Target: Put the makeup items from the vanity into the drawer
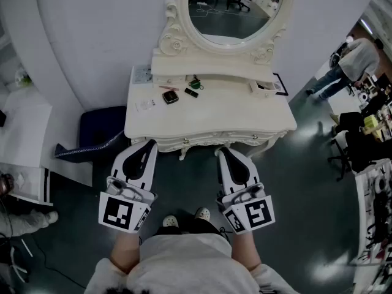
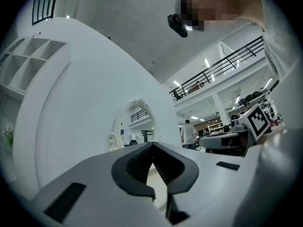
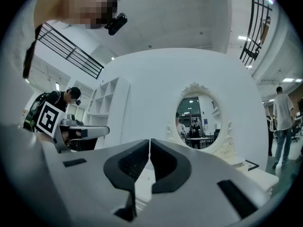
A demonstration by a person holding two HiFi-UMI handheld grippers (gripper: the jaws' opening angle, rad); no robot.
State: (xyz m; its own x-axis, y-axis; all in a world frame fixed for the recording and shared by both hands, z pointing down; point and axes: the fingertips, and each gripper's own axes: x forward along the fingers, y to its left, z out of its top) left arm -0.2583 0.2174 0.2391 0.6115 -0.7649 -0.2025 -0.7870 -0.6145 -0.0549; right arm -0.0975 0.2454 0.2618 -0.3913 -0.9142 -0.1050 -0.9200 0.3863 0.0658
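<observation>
A cream vanity [image 1: 208, 121] with an oval mirror [image 1: 231, 8] stands in front of me in the head view. On its top lie a black compact [image 1: 170, 97], a small black item [image 1: 191, 92], a green-topped item [image 1: 195, 82], a thin reddish pencil [image 1: 168, 88] and a pale item [image 1: 146, 106]. A small drawer [image 1: 262, 87] on the raised shelf at the right looks pulled out. My left gripper [image 1: 149, 143] [image 2: 151, 146] and right gripper [image 1: 222, 152] [image 3: 149, 142] hover short of the vanity's front edge. Both are shut, with nothing between the jaws.
A dark blue seat [image 1: 101, 130] sits to the left of the vanity, beside a white table [image 1: 24, 146]. A person [image 1: 355, 60] stands at the far right near a black office chair [image 1: 349, 141] and a cluttered desk [image 1: 373, 225]. My feet [image 1: 184, 218] are below the grippers.
</observation>
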